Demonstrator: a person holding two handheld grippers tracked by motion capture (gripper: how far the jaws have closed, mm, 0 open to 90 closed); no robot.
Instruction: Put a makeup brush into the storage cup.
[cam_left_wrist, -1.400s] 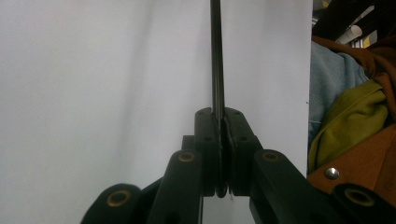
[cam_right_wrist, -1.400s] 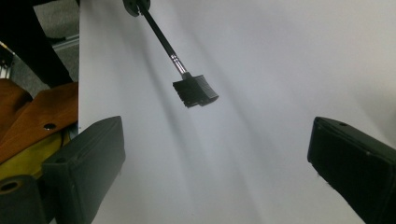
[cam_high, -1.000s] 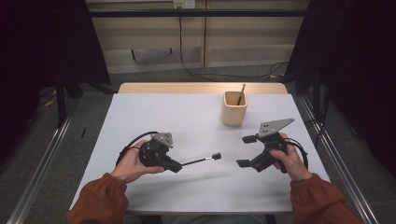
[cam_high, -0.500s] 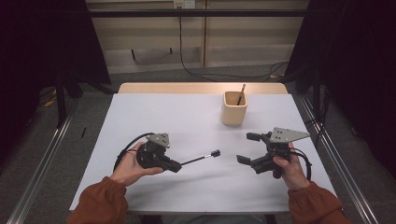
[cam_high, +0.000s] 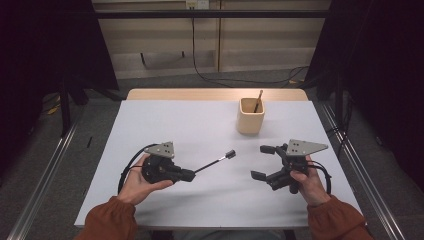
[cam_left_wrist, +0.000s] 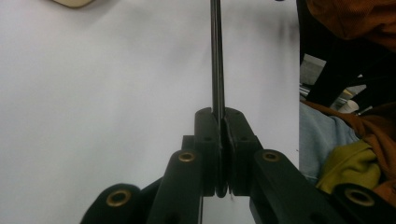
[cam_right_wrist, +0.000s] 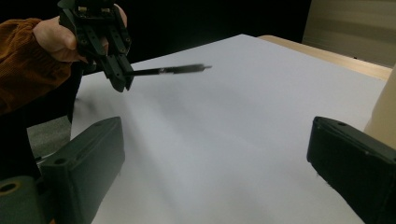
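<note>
In the high view my left gripper (cam_high: 187, 175) sits at the front left of the white table (cam_high: 200, 125), shut on a thin black rod (cam_high: 212, 163) whose small black head points toward the table's middle. The left gripper view has the jaws closed on that rod (cam_left_wrist: 217, 60), which runs straight away from them. My right gripper (cam_high: 262, 162) is at the front right, open and holding nothing, its jaws facing left. In the right gripper view its two black pads (cam_right_wrist: 88, 158) stand wide apart, with the left gripper (cam_right_wrist: 117, 74) and the rod (cam_right_wrist: 168, 70) beyond them.
A tan cup (cam_high: 250, 116) with a brown stick (cam_high: 258, 100) in it stands at the back right of the table, behind the right gripper. Its edge shows in the right gripper view as the cup (cam_right_wrist: 385, 112). Cables trail from both grippers.
My right gripper has come a little toward the front edge and its grey plate has levelled out. The rod's head has shifted slightly away from me. Both grips are unchanged.
</note>
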